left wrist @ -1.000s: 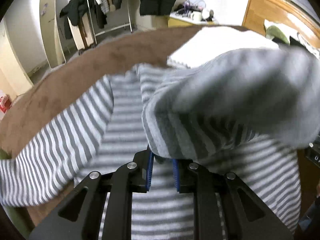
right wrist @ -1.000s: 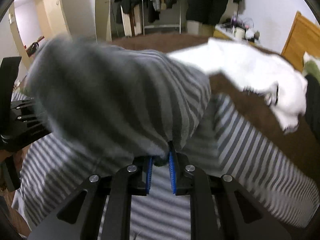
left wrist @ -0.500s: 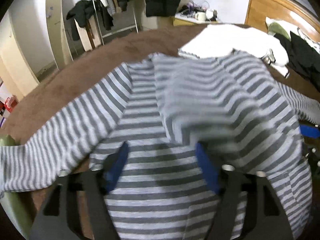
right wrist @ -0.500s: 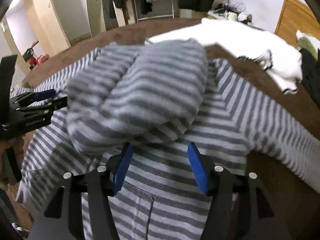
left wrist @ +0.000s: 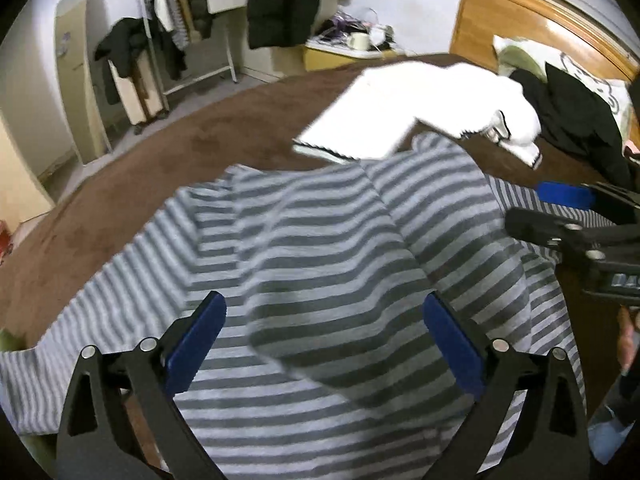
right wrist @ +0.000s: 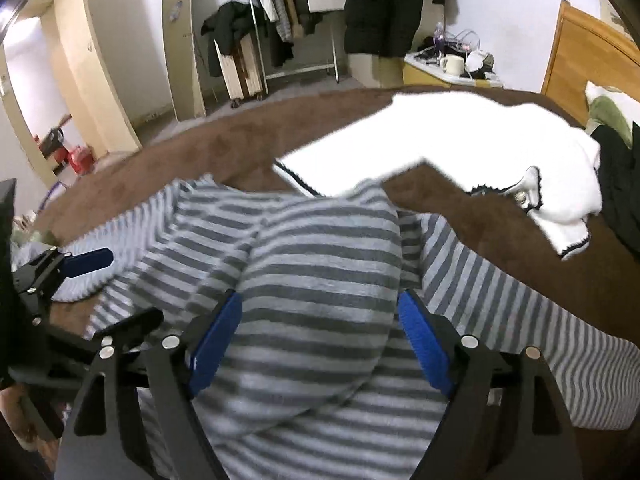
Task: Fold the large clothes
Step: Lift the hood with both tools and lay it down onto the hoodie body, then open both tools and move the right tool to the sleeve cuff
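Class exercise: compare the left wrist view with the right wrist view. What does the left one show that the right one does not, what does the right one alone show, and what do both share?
Only the left wrist view shows the left tool head-on, its jaws opening with nothing pinched, and the patterned pillow at the headboard.

Only the right wrist view shows the right tool head-on, jaws also opening and empty, plus the doorway with red items on the floor.

Both show the striped garment on the brown bedcover, the white garment, the clothes rack and the mug.
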Demonstrator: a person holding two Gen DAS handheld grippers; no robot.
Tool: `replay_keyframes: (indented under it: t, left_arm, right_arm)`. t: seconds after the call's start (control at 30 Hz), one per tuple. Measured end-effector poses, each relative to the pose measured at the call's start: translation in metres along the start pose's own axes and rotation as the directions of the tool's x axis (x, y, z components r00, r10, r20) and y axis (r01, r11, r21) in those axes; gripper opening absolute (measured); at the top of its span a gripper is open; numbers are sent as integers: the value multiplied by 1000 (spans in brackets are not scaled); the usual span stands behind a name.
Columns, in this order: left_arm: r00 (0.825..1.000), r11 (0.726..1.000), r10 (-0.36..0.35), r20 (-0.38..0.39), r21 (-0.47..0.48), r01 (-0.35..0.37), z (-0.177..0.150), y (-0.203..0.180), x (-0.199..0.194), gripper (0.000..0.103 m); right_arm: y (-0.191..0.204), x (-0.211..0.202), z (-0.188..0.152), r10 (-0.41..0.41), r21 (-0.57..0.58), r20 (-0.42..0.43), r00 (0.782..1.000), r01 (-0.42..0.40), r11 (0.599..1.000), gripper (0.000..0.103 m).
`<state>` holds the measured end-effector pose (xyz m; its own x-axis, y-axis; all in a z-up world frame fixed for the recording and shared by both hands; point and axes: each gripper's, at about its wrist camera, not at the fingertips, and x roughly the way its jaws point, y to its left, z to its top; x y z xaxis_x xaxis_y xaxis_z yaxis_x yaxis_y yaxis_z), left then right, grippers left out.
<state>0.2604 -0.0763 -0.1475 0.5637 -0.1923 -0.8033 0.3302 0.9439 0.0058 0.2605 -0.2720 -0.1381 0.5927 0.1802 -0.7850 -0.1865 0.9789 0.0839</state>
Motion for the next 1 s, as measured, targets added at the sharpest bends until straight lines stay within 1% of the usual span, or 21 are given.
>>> replay_keyframes:
  t: [0.1, 0.17, 0.2, 0.27, 0.37, 0.43, 0.5, 0.57, 0.63, 0.73, 0.87, 0.93, 1.0]
  left_arm:
    - [999, 1000, -16, -33, 4, 16, -11, -5, 22, 96]
    - [999, 1000, -2, -51, 19, 3, -20, -5, 32, 97]
    - [998, 999, 12, -57, 37, -10, -26, -5, 36, 97]
    - [998, 998, 13, -57, 59, -10, -33, -6, 40, 97]
    - [999, 998, 7, -41, 70, -5, -44, -4, 44, 98]
    - [999, 999, -20, -45, 37, 21, -49, 3, 47, 98]
    - [995, 996, -78, -55, -46, 76, -54, 16, 54, 98]
    - [992, 991, -115, -45, -81, 111, -58, 23, 56, 98]
    - [994, 993, -102, -41, -64, 100, -59, 20, 56, 98]
    - [994, 993, -103, -42, -68, 100, -59, 20, 56, 98]
    - [995, 993, -93, -44, -72, 90, -58, 20, 56, 98]
    - [994, 993, -94, -64, -80, 88, -52, 20, 55, 98]
    - [994, 995, -70, -79, -81, 63, -44, 20, 51, 98]
  right_arm:
    - [-1, 23, -16, -10, -5, -39, 999, 10, 1000, 75]
    - [-2, 34, -34, -26, 0, -67, 997, 26, 1000, 75]
    - [-1, 37, -41, -31, 2, -74, 997, 31, 1000, 75]
    - [-1, 42, -54, -42, 13, -70, 997, 43, 999, 76]
    - [-1, 48, -64, -65, 16, -60, 996, 66, 998, 80]
    - [-6, 54, -68, -53, 54, -62, 997, 56, 997, 84]
    - [-12, 59, -72, -32, 84, -62, 998, 37, 996, 84]
    - [-15, 61, -74, -25, 100, -51, 998, 30, 995, 85]
    - [-13, 61, -74, -37, 87, -46, 998, 41, 995, 85]
    - [-12, 61, -74, -33, 93, -50, 998, 38, 995, 86]
    - [-8, 59, -67, -54, 81, -63, 997, 59, 995, 86]
    - [-5, 56, -60, -62, 73, -80, 995, 68, 995, 86]
    - [-2, 48, -53, -69, 67, -84, 994, 75, 995, 86]
